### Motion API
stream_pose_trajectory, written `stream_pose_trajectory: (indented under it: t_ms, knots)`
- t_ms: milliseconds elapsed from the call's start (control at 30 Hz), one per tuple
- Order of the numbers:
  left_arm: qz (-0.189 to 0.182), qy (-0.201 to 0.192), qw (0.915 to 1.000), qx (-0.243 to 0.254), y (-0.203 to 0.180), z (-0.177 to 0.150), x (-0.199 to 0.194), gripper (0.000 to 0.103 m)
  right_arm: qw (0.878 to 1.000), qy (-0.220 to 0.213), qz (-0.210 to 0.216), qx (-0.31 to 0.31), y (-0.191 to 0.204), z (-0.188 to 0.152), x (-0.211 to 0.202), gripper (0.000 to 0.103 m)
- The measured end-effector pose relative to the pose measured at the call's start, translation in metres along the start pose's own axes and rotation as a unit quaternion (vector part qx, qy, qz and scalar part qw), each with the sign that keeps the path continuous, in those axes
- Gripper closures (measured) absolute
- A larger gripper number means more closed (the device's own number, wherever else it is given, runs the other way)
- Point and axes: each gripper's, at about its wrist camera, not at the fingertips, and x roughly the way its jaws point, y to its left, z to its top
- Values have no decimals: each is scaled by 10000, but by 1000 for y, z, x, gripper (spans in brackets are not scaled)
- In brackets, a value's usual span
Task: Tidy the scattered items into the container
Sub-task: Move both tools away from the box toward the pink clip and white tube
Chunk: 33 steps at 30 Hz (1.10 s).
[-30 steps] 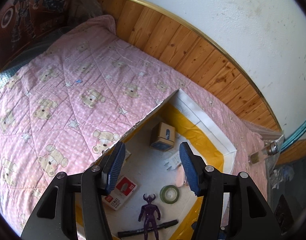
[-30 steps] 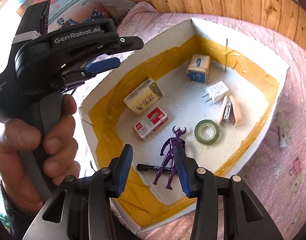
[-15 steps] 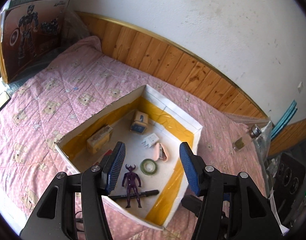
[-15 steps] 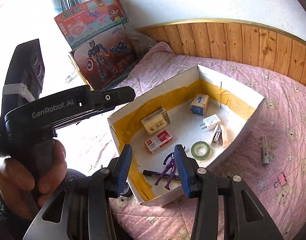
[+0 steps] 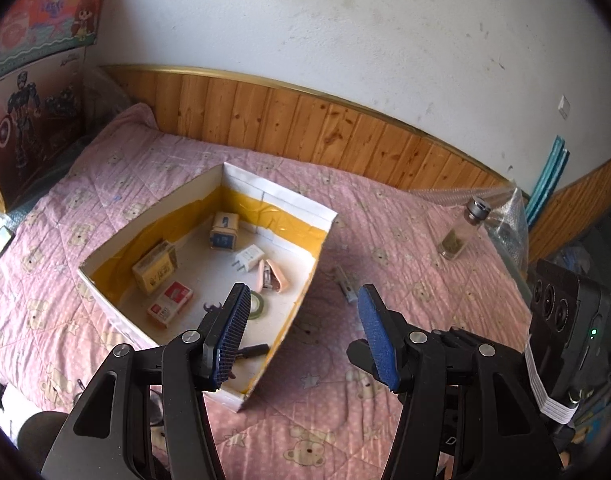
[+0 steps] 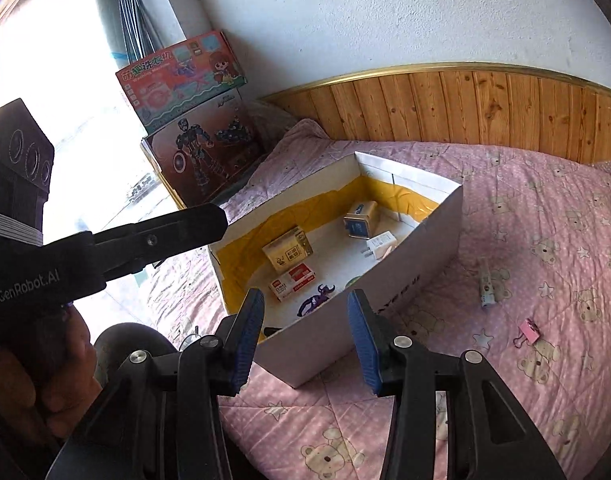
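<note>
While both hover above the pink quilt, left gripper and right gripper gape, holding nothing | white cardboard box holds purple figure, stapler, charger | pink binder clip lies outside on quilt

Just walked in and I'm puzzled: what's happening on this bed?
Someone is tidying small things into a cardboard box on the pink quilt, holding a clamp tool in each hand. The left gripper and right gripper are open and empty. A pink clip and a small stick-shaped item lie outside.
</note>
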Motion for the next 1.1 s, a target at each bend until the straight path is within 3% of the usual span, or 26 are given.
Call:
stream_pose_trajectory:
  t_ms: [500,900,1100]
  knots:
    - [-411,670,9956,513,-81,-13,60,44,9938,-45,-383,1046,-90,-45,-25,58]
    - [-394,1454,9879,373,-101,-11,171,44,9696,155,-1093,2184,-178,-68,-11,58]
    - [-191,1788,9837,97,-88,-12,234,44,9662,304,-1412,2136,-203,-60,14,58]
